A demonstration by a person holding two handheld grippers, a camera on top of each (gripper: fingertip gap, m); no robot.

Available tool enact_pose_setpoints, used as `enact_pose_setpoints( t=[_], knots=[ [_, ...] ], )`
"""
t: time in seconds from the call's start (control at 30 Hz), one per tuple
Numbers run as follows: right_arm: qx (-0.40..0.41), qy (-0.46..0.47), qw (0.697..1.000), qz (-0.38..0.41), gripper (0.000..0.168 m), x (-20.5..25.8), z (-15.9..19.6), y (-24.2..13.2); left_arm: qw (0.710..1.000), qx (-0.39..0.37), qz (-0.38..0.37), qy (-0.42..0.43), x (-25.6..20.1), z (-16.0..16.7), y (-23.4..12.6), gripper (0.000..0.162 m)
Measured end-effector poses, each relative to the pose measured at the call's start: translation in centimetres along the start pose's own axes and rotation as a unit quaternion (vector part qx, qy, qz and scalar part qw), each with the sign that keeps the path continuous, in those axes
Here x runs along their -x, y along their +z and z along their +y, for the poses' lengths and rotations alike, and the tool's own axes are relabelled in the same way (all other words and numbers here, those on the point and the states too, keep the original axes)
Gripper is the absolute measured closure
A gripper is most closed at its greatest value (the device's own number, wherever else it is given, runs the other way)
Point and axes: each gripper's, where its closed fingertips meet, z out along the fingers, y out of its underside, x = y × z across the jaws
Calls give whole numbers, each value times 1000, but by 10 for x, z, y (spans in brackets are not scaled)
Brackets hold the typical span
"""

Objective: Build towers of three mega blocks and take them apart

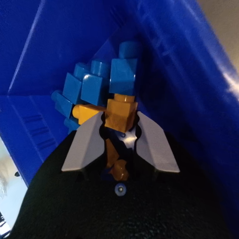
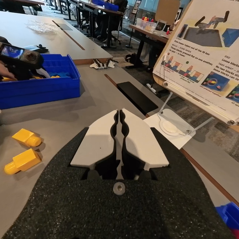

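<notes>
Inside the blue bin [image 1: 168,64] we see the left gripper [image 1: 119,120] clenched, as far as the blur lets us judge, around a yellow block [image 1: 119,116] beside a cluster of blue blocks [image 1: 90,85]. The right gripper [image 2: 119,112] hangs pinched closed and empty above the grey table [image 2: 97,93], where two loose yellow blocks [image 2: 24,150] lie on their sides.

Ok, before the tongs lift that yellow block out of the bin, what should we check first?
1. Left tongs around the yellow block: ok, a finger on each side.
2. Grip tight enough to lift: cannot tell.
3. Blue block on top is loose, not stuck on: cannot tell; it sits right over the yellow stud.
4. Room in the bin: not ok, the block is squeezed into a corner with blue blocks alongside.
5. Right tongs free to help: ok, shut and holding nothing.
6. Two yellow blocks waiting on the table: ok, lying on their sides.
</notes>
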Motion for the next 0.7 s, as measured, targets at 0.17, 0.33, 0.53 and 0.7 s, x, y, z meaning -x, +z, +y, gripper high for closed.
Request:
enact_pose_setpoints(
  t=[0.17, 0.33, 0.53, 0.7],
  knots=[
    [4, -5, 1000, -2, 167, 2, 0, 1, 1000, -2, -14, -13, 4, 1, -1, 120],
    [5, -11, 1000, -5, 167, 4, 0, 2, 997, -21, -67, -22, 12, 1, -18, 122],
    [5, -14, 1000, -6, 167, 5, 0, 1, 984, -73, -152, -54, 28, -9, -74, 123],
    [3, -12, 1000, 0, 167, 3, -1, -3, 971, -148, -181, -57, 20, -45, -135, 123]
  ],
)
